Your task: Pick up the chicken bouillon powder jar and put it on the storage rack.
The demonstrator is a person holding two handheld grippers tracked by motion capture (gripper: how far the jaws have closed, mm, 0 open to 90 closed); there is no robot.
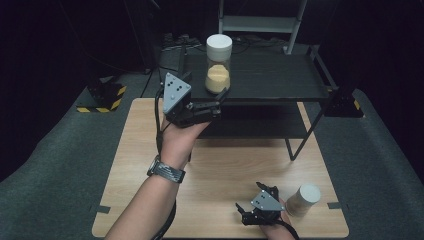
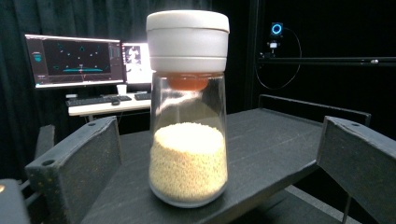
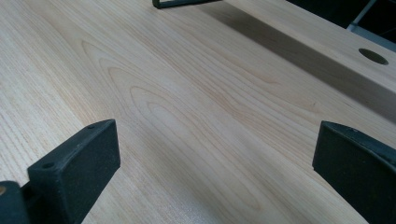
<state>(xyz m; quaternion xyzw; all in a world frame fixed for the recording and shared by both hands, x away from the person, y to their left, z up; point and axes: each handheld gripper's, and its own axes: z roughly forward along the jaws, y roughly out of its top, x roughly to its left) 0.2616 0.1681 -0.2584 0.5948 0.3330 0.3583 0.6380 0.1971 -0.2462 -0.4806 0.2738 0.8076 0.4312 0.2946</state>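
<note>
A glass jar (image 1: 218, 65) with a white lid, about half full of pale yellow grains, stands upright near the front left of the black shelf's top board (image 1: 280, 80). My left gripper (image 1: 223, 100) is held up at that board's front edge, open. In the left gripper view the jar (image 2: 188, 154) stands between the wide-apart jaws of the left gripper (image 2: 217, 126), and neither jaw touches it. My right gripper (image 1: 248, 197) rests low near the table's front edge, open and holding nothing. A second white-lidded jar (image 1: 303, 199) stands just to its right.
The wooden table (image 1: 220, 170) carries the two-tier black shelf; its thin legs (image 1: 300, 142) come down at mid table. My right gripper (image 3: 215, 135) faces bare wood, with a shelf foot (image 3: 182, 3) and a round hole (image 3: 372, 56) beyond. Monitors (image 2: 74, 60) glow behind.
</note>
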